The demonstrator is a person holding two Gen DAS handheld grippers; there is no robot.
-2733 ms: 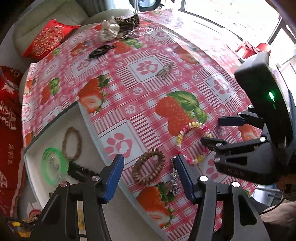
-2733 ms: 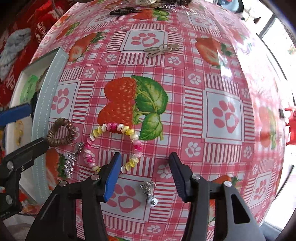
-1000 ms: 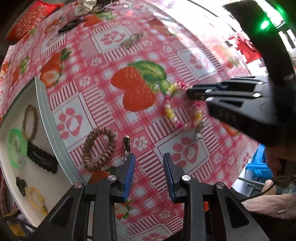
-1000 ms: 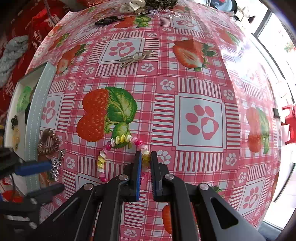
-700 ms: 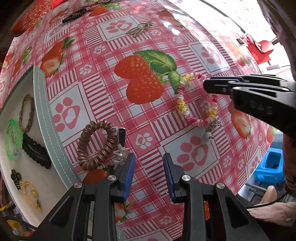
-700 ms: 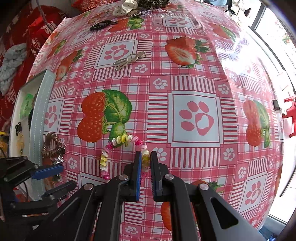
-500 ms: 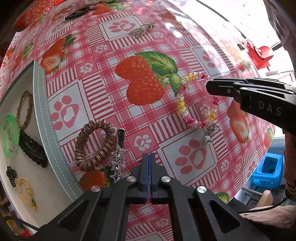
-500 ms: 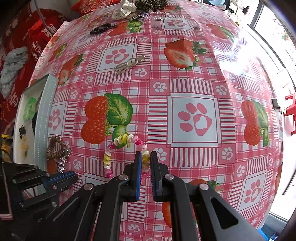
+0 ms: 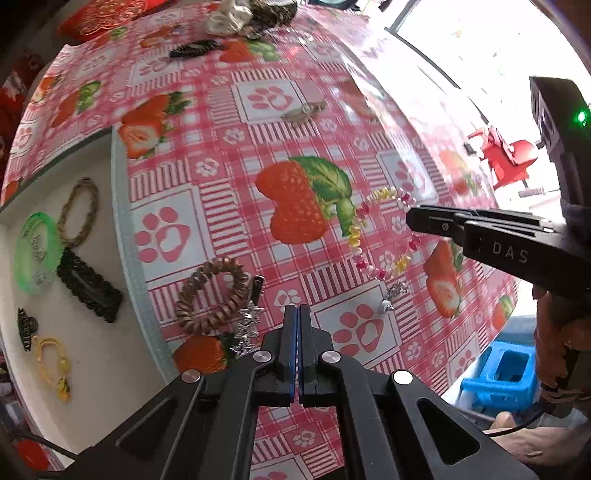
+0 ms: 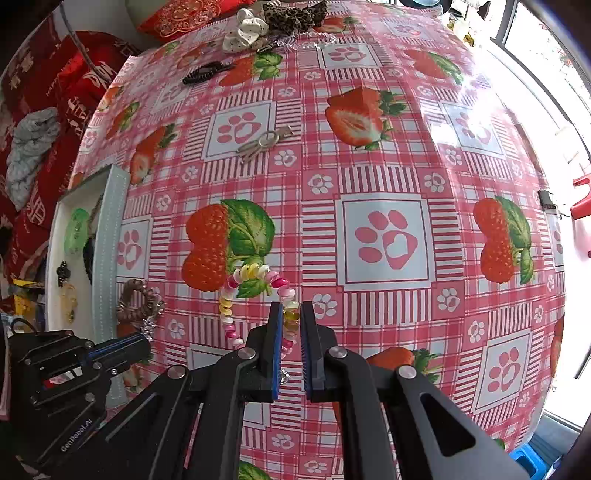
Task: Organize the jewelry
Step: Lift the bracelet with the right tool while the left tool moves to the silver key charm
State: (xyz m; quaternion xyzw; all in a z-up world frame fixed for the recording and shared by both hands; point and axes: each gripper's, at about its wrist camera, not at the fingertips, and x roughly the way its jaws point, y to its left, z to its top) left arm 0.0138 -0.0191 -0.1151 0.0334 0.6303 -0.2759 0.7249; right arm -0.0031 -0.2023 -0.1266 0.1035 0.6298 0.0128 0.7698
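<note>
A pink, yellow and white coiled bracelet (image 10: 236, 280) with a silver charm hangs from my right gripper (image 10: 291, 314), which is shut on it above the table; it also shows in the left wrist view (image 9: 360, 232). My left gripper (image 9: 296, 314) is shut and empty. Just ahead of it lie a brown coiled hair tie (image 9: 212, 293) and a silver star clip (image 9: 249, 321). A white tray (image 9: 110, 369) at the left holds a green bangle (image 9: 37, 253), a black clip (image 9: 88, 286), a brown ring (image 9: 77, 210) and yellow pieces (image 9: 53, 363).
A strawberry-print cloth (image 10: 384, 166) covers the table. A silver clip (image 10: 264, 142) lies mid-table, a black clip (image 10: 207, 72) and scrunchies (image 10: 245, 31) at the far edge. Red cushions (image 10: 55, 110) lie left of the table. A blue stool (image 9: 506, 373) stands below the right edge.
My left gripper closed empty and drew back from the star clip. My right gripper stayed shut on the coiled bracelet and lifted it a little.
</note>
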